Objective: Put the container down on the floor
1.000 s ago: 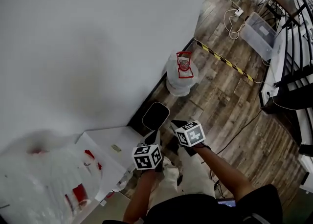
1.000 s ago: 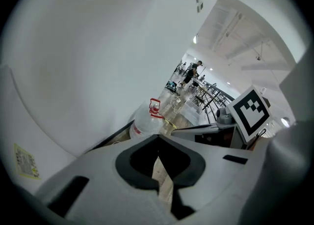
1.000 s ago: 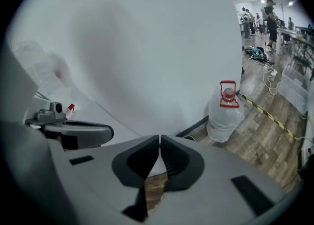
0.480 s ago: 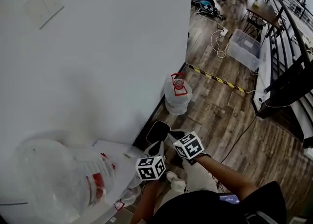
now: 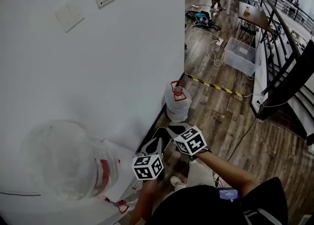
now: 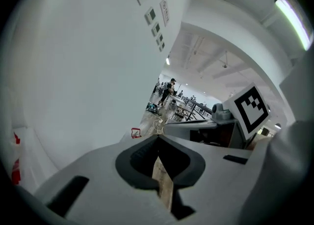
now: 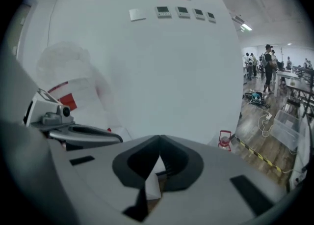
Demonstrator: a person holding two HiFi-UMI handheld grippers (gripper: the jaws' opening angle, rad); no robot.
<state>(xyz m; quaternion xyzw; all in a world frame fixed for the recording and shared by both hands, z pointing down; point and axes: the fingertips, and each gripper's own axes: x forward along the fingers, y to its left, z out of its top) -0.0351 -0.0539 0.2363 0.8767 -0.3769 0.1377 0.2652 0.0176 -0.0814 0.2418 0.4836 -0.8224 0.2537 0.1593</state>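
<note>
Grippers side by side, tilted downward — left gripper (image 6: pixel 158 138) and right gripper (image 7: pixel 159 138) both with jaws pressed together, empty; container (image 5: pixel 176 105) stands well ahead on floor (image 5: pixel 223 118).

See the container (image 5: pixel 176 102) upright on the floor (image 5: pixel 221 116) at the foot of the wall (image 5: pixel 122 62), ahead of the left claw (image 6: pixel 158 138) and right claw (image 7: pixel 159 138), held side by side. Find a striped tape line (image 5: pixel 215 85) just behind it, a storage bin (image 5: pixel 239 56) farther back to the right, and a big jug (image 5: pixel 64 162) close by on the left.
</note>
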